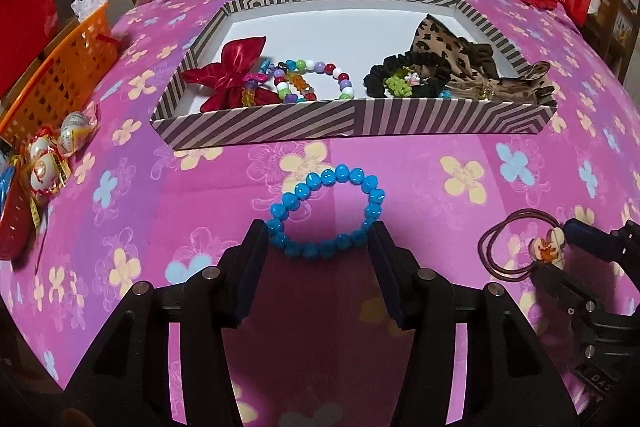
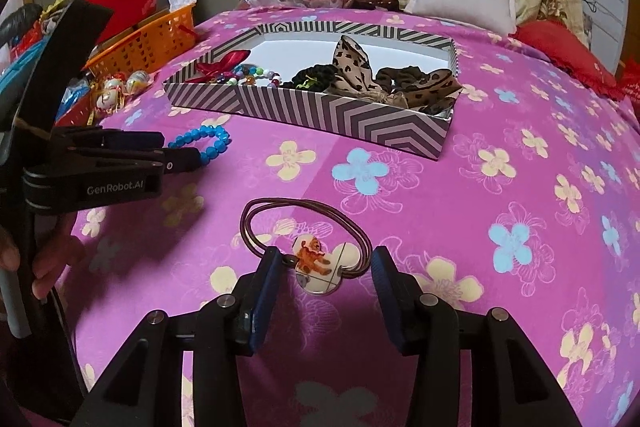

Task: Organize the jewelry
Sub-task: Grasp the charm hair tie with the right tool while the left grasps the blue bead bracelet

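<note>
- Blue bead bracelet (image 1: 326, 213) lies flat on the bed (image 1: 460, 307), just in front of the striped box (image 1: 352, 121).
- Left tool (image 1: 320, 233) spread, its pads flanking the bracelet's near arc.
- Right tool (image 2: 324, 263) spread around the hair tie's charm (image 2: 318, 261), further from the box.
- Beads: light, hard, likely slippery; pinch across the strand.
- Bedding soft; open room up to the box's low wall.
</note>
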{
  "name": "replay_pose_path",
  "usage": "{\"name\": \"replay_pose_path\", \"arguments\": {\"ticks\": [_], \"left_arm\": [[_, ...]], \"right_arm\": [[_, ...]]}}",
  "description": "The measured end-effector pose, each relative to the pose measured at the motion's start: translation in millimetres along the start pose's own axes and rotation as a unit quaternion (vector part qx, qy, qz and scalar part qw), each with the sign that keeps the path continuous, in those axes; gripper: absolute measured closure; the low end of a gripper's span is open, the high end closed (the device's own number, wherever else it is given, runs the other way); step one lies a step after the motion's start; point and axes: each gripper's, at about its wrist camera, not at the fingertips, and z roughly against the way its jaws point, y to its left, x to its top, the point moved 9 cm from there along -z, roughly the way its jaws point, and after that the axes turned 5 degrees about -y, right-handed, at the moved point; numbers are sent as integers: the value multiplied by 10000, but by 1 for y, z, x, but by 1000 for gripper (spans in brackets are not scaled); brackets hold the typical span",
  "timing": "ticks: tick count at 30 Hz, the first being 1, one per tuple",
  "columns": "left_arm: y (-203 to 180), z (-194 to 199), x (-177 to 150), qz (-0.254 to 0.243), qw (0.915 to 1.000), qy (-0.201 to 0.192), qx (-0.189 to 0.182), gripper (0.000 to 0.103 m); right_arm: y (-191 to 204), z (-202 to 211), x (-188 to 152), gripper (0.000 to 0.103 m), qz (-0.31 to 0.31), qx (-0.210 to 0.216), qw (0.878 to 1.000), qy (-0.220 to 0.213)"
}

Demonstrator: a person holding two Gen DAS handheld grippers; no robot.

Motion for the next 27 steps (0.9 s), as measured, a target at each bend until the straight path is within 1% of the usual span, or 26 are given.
{"name": "replay_pose_path", "arguments": {"ticks": [3,7,10,13,16,18,19,21,23,24,25,26,27], "left_arm": [[-2,-3,2,-32,10000,30,-12,51],[-9,-7,3,-237,9996,20,118,51],[-12,-9,5,-281,9995,12,124,51],[-14,-10,7,-268,9996,72,-6,51],[-16,-6,7,-272,9993,55,-246,51],[-19,-6,5,-427,9986,87,-299,51],[-20,-7,4,-519,9982,113,-264,47],[-21,-7,4,-657,9977,76,-145,41],[-20,-7,5,-625,9979,77,-118,41],[-19,-8,6,-574,9982,96,-130,41],[-19,-9,7,-508,9985,109,-155,42],[-19,-9,8,-463,9987,84,-202,47],[-21,-9,8,-466,9984,68,-312,65]], "right_arm": [[5,-2,-1,51,125,-69,9999,-8],[5,-3,-2,50,205,-142,9997,15],[3,-3,-2,50,166,-147,9998,11],[3,-3,-1,50,165,-146,9998,12],[3,-3,-1,46,165,-108,9998,18],[4,-3,-2,44,174,-102,9998,23],[5,-4,-2,44,181,-107,9998,30],[5,-4,-1,44,202,-130,9997,37],[5,-4,-2,44,209,-141,9997,40],[5,-4,-2,47,215,-156,9996,41],[4,-4,-1,52,224,-212,9995,34],[3,-3,-1,61,223,-228,9995,11],[3,-3,0,67,229,-223,9995,8]]}}
